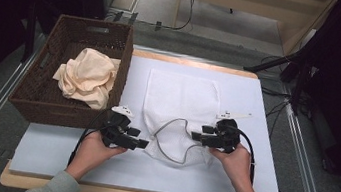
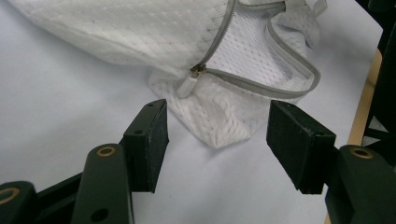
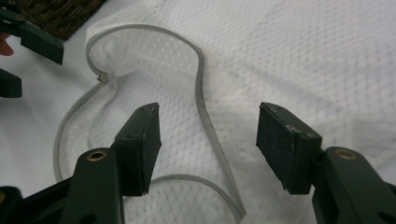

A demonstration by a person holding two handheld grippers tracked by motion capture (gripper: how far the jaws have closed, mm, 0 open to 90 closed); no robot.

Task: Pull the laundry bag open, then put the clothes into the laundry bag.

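- Flanking a white mesh laundry bag (image 1: pixel 180 102) that lies flat mid-desk on a pale sheet (image 1: pixel 50 147), a person's two grippers close in on its unzipped near end.
- The left gripper (image 1: pixel 143 144) hovers with fingers (image 2: pixel 149 140) apart, just short of the bag's near corner and the zipper pull (image 2: pixel 197 71).
- The right gripper (image 1: pixel 195 135) hangs over the grey zipper edge (image 3: pixel 205 116), fingers (image 3: pixel 285 140) likewise spread, nothing gripped.
- A cream cloth (image 1: pixel 88 77) waits crumpled in the wicker basket (image 1: pixel 30 106) at the desk's left.
- Judged step: spreading the mouth for loading. Next, each gripper likely needs to pinch one rim of the opening, catching a single layer only.
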